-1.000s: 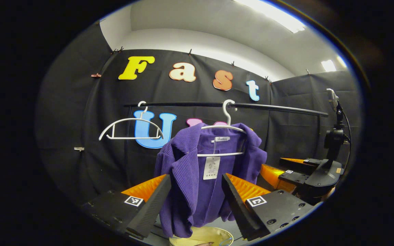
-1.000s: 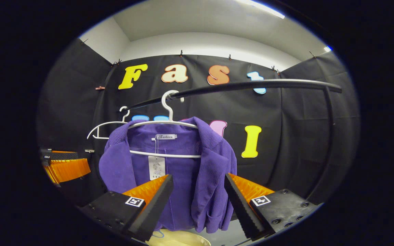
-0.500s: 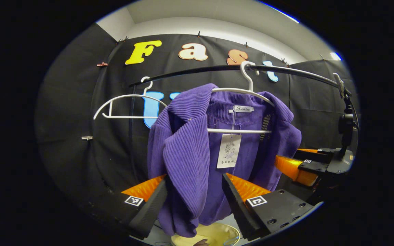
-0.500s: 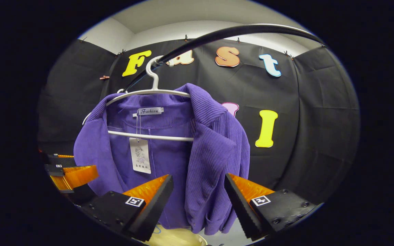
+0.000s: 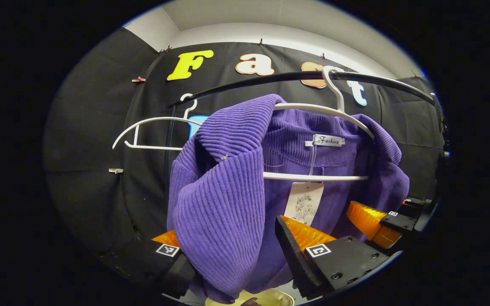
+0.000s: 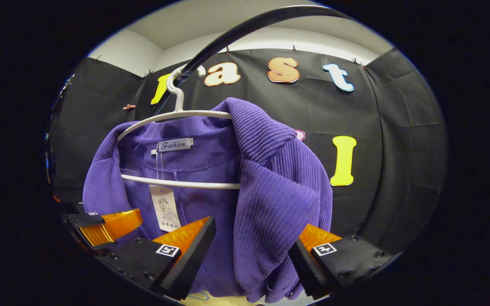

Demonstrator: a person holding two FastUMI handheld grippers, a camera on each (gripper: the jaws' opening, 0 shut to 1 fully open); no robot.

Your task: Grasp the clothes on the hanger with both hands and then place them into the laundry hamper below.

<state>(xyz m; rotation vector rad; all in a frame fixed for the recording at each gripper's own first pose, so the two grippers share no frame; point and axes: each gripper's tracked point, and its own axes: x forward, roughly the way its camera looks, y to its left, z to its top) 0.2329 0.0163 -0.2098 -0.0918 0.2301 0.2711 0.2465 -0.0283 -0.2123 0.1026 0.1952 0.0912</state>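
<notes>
Near first: your left gripper (image 5: 232, 250) has its jaws wide, with the front panel of the purple jacket (image 5: 223, 204) hanging down between them. That fold drapes over the inner finger on the view's left side; the other finger stands just clear of the cloth. Whether the cloth is touched there, you can't tell.

Your right gripper (image 6: 251, 250) is also spread wide, the jacket's (image 6: 270, 199) other front panel hanging between its fingers. No clamp on the cloth at either side.

In the left gripper view, the right gripper (image 5: 381, 221) sits near the jacket's far edge; in the right gripper view, the left gripper (image 6: 104, 223) sits by the opposite edge.

Below the jacket hem, a pale yellow hamper (image 5: 279, 296) rim shows at the bottom.

Jacket hangs on a white hanger (image 5: 326, 111) hooked over a black rail (image 5: 270, 78). A second bare hanger (image 5: 147, 134) hangs further along the rail.

Behind: black cloth wall (image 6: 398, 140), white wall and ceiling (image 5: 270, 17) above.
</notes>
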